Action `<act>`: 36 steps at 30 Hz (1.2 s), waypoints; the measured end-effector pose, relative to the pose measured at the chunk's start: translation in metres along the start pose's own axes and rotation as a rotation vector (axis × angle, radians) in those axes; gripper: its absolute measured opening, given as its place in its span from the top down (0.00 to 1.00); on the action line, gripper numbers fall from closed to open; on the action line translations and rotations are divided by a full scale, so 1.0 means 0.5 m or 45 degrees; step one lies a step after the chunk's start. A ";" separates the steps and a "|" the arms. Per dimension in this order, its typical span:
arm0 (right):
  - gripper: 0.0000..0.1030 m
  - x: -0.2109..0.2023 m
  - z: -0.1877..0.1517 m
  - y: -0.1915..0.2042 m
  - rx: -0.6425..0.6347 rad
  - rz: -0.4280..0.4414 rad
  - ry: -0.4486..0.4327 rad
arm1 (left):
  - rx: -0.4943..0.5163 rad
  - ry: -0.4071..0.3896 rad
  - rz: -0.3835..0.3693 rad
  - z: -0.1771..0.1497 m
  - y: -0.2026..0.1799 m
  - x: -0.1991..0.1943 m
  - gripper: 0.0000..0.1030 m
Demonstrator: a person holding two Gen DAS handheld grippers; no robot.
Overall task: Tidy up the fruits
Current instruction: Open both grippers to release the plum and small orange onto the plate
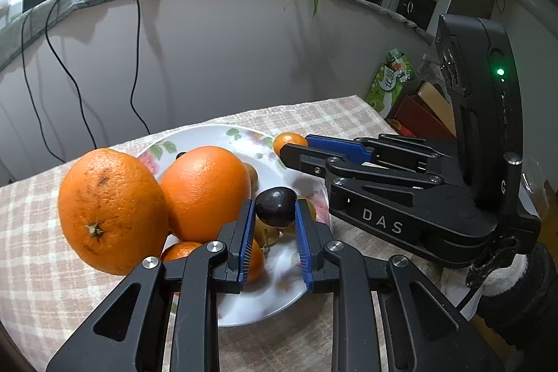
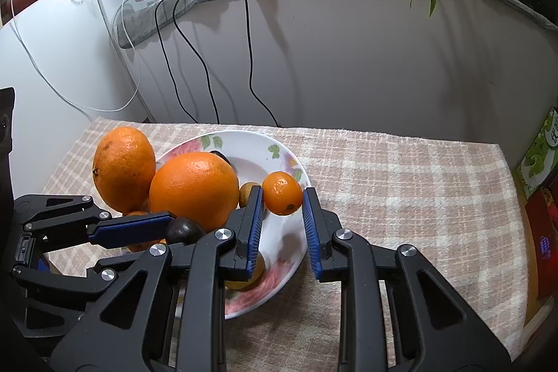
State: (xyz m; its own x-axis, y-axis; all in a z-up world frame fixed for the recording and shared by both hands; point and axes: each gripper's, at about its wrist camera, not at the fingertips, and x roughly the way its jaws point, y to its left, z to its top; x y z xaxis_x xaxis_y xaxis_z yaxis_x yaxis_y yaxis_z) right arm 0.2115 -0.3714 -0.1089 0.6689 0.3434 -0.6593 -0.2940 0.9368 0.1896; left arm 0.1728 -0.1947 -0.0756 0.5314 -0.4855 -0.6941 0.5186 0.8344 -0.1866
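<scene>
Left gripper (image 1: 273, 210) is pinching a dark plum (image 1: 275, 206) at its tips, above the plate (image 1: 268, 298). Right gripper (image 2: 282, 196) is clamping a small mandarin (image 2: 282, 193) over the plate rim. Both fruits probably light, smooth, bruisable; gripping across the widest part seems safest.

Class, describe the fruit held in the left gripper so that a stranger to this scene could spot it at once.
Start at the flowered plate on the checked tablecloth. Above its near side, the left gripper pinches a small round fruit between blue fingers. It is dark, glossy purple-brown, unlike the oranges and mandarin.
</scene>
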 end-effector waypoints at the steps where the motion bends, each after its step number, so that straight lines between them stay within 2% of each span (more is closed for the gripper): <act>1: 0.77 0.000 0.000 0.000 0.000 0.001 0.000 | 0.001 -0.001 -0.001 0.000 -0.001 -0.001 0.79; 11: 0.77 -0.004 0.000 0.008 -0.020 0.003 0.000 | 0.007 -0.007 0.004 -0.002 -0.003 -0.010 0.78; 13: 0.77 -0.004 0.001 0.010 -0.026 0.003 0.003 | 0.007 -0.010 0.003 -0.001 -0.002 -0.010 0.70; 19: 0.74 -0.007 0.002 0.010 -0.020 -0.005 -0.003 | 0.005 -0.024 0.013 -0.001 0.001 -0.017 0.62; 21: 0.64 -0.009 0.002 0.009 -0.020 -0.010 -0.008 | 0.004 -0.025 0.014 -0.003 0.002 -0.018 0.61; 24: 0.55 -0.014 0.003 0.009 -0.022 -0.018 -0.019 | 0.000 -0.029 0.024 -0.005 0.004 -0.022 0.58; 28: 0.52 -0.022 0.002 0.007 -0.016 -0.021 -0.027 | -0.006 -0.040 0.028 -0.008 0.005 -0.026 0.52; 36: 0.39 -0.041 -0.003 0.007 -0.002 -0.035 -0.047 | -0.015 -0.062 0.044 -0.012 0.006 -0.042 0.42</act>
State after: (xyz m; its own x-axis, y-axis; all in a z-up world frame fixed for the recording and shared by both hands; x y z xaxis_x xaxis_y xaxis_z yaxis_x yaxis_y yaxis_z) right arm 0.1956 -0.3752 -0.0960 0.7014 0.3196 -0.6371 -0.2762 0.9459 0.1703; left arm 0.1590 -0.1806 -0.0655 0.5808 -0.4683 -0.6659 0.4916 0.8537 -0.1715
